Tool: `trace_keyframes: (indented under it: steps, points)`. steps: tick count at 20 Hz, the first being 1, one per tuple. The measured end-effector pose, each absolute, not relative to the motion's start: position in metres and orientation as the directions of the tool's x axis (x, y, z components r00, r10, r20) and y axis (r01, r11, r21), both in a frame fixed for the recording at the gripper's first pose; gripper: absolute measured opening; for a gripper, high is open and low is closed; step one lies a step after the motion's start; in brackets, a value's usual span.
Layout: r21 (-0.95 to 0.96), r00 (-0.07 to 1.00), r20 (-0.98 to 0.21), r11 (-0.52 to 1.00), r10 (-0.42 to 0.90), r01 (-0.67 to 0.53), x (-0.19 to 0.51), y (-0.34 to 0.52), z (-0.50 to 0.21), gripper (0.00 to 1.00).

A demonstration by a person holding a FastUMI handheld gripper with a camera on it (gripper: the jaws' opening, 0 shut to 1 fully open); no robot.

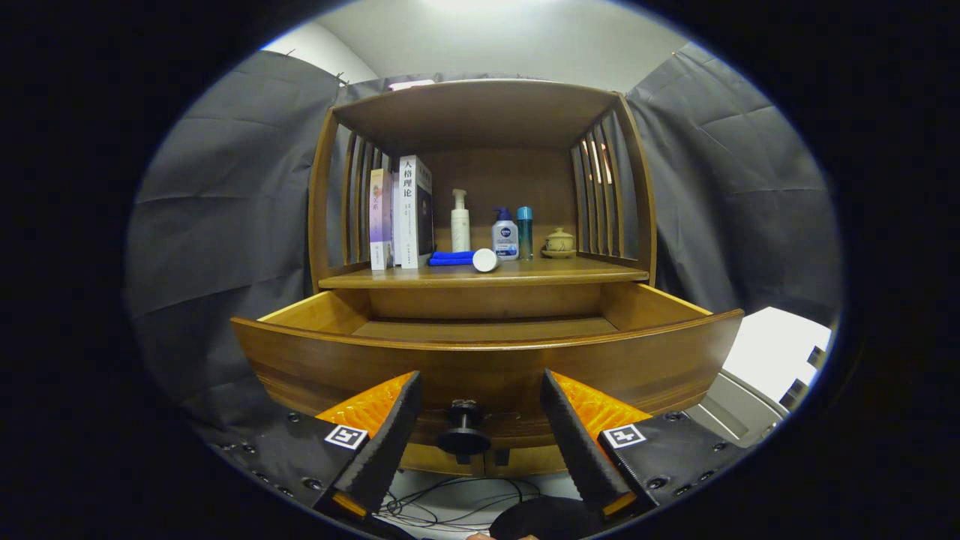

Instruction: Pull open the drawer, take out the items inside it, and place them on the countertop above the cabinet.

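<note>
The wooden drawer [487,360] stands pulled out from the cabinet, its curved front facing me. Its dark round knob [463,431] sits between my two fingers, touching neither. My gripper [480,390] is open, fingertips close to the drawer front on either side of the knob. What I see of the drawer's floor [487,328] is bare wood; the front hides the nearer part. On the countertop [525,274] above lie a blue cloth [451,258] and a white cylinder [485,260] on its side.
Further back on the countertop stand two books [401,214], a white pump bottle [460,221], a blue-capped bottle [505,236], a teal bottle [524,232] and a small lidded pot [559,242]. Slatted sides and a top board enclose the shelf. Cables [450,499] lie on the floor below.
</note>
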State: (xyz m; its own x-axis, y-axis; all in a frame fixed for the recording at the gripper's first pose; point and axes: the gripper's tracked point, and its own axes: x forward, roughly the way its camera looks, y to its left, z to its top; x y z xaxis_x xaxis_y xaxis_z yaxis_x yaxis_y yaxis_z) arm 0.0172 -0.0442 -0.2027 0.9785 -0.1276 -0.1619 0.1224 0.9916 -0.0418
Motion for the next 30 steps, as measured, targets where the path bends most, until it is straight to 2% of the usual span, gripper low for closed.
trace_keyframes:
  steps: [2, 6, 10, 30]
  points:
    - [-0.064, 0.97, -0.181, 0.986, -0.163, 0.154, 0.018, -0.054, -0.211, 0.98]
    - [-0.12, 0.974, -0.145, 0.981, -0.172, 0.155, 0.022, -0.05, -0.208, 0.97]
    - [-0.084, 0.977, -0.152, 0.987, -0.149, 0.137, 0.039, -0.046, -0.208, 0.98]
    - [-0.058, 0.969, -0.177, 0.984, -0.173, 0.166, 0.187, -0.065, -0.191, 0.98]
